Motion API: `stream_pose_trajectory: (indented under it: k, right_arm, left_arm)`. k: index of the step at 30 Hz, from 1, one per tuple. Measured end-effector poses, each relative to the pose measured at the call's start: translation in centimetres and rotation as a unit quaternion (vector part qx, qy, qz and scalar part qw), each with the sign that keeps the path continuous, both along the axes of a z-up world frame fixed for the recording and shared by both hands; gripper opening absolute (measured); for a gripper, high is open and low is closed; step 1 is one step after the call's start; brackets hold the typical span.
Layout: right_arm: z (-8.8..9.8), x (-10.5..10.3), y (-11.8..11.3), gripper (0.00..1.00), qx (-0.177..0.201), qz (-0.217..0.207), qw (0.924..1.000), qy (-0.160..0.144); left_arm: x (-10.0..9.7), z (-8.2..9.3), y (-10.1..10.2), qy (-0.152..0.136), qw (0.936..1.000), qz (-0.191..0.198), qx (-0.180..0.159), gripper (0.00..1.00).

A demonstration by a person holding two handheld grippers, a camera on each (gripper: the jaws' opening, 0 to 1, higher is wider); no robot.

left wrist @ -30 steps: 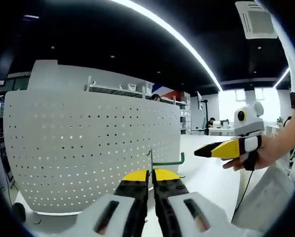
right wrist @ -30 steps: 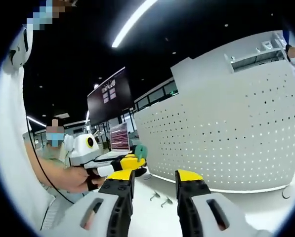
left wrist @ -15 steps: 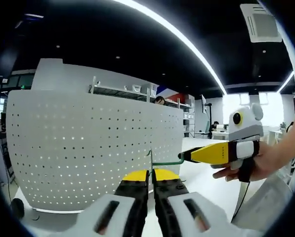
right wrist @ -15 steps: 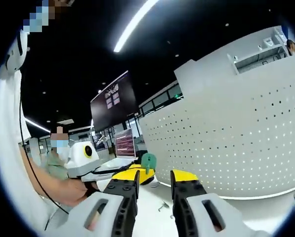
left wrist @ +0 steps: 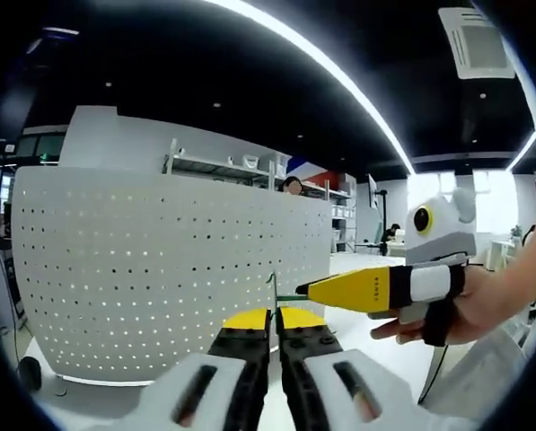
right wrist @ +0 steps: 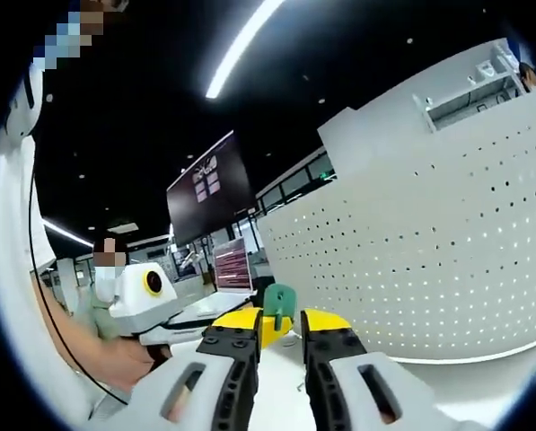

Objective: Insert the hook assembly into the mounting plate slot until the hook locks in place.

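Observation:
A white perforated mounting plate stands upright on the table, to the right in the right gripper view. My left gripper is shut on the thin green wire hook, held a short way in front of the plate. My right gripper comes in from the right, its yellow tip over the hook's far end. In the right gripper view its jaws stand narrow on either side of the hook's green end. The left gripper's white body shows at the left.
A hand holds the right gripper over the white table. A shelf rises behind the plate. A dark wall screen and a seated person are at the left of the right gripper view.
The right gripper has moved in from the right onto the hook's free end, and its jaws have narrowed around it. The left gripper keeps its hold and has barely moved.

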State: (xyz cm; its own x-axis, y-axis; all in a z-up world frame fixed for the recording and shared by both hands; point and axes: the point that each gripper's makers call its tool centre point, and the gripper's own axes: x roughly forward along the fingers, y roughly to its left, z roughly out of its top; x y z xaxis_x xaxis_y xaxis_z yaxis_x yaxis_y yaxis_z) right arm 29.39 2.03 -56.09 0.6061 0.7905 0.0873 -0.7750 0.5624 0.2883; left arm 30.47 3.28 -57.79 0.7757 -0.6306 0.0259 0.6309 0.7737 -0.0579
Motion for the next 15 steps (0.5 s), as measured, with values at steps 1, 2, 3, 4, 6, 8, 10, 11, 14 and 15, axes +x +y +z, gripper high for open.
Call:
stream_pose_trajectory:
  k: [1, 2, 3, 4, 6, 8, 10, 11, 14, 15]
  right_arm:
    - [0.13, 0.13, -0.04, 0.13, -0.002, -0.007, 1.0, -0.004]
    - [0.19, 0.14, 0.01, 0.11, 0.0, -0.007, 1.0, -0.004]
    - [0.22, 0.13, 0.12, 0.11, 0.002, -0.005, 1.0, -0.003]
    - [0.1, 0.14, 0.34, 0.11, -0.001, -0.003, 1.0, -0.002]
    - [-0.04, 0.16, 0.52, 0.1, -0.005, -0.002, 1.0, -0.002]
    - [-0.04, 0.22, 0.44, 0.09, 0.001, -0.006, 1.0, 0.001]
    - [0.02, 0.26, 0.43, 0.08, 0.001, -0.007, 1.0, 0.0]
    - [0.12, 0.22, 0.46, 0.05, 0.0, -0.007, 1.0, -0.003]
    - [0.44, 0.32, 0.29, 0.03, 0.009, -0.011, 0.9999, -0.002]
    - [0.44, 0.29, 0.33, 0.02, 0.011, -0.01, 0.9999, 0.0]
  left_arm:
    - [0.0, 0.07, 0.0, 0.0, 1.0, 0.001, -0.002, 0.02]
    - [-0.01, 0.11, -0.02, 0.0, 1.0, 0.002, -0.003, 0.02]
    - [-0.02, 0.17, -0.03, 0.0, 1.0, 0.002, -0.004, 0.02]
    - [-0.03, 0.24, -0.08, 0.0, 1.0, 0.002, -0.006, 0.02]
    - [-0.07, 0.25, -0.19, 0.0, 1.0, 0.002, -0.006, 0.02]
    - [-0.3, 0.35, -0.52, -0.003, 1.0, -0.002, -0.002, 0.02]
    - [-0.3, 0.31, -0.55, -0.003, 1.0, -0.002, -0.001, 0.02]
    - [-0.32, 0.38, -0.56, -0.004, 1.0, -0.002, -0.001, 0.02]
    - [-0.42, 0.82, -0.71, -0.012, 0.9999, -0.006, -0.001, 0.02]
    - [-0.43, 0.81, -0.81, -0.012, 0.9999, -0.007, 0.002, 0.02]
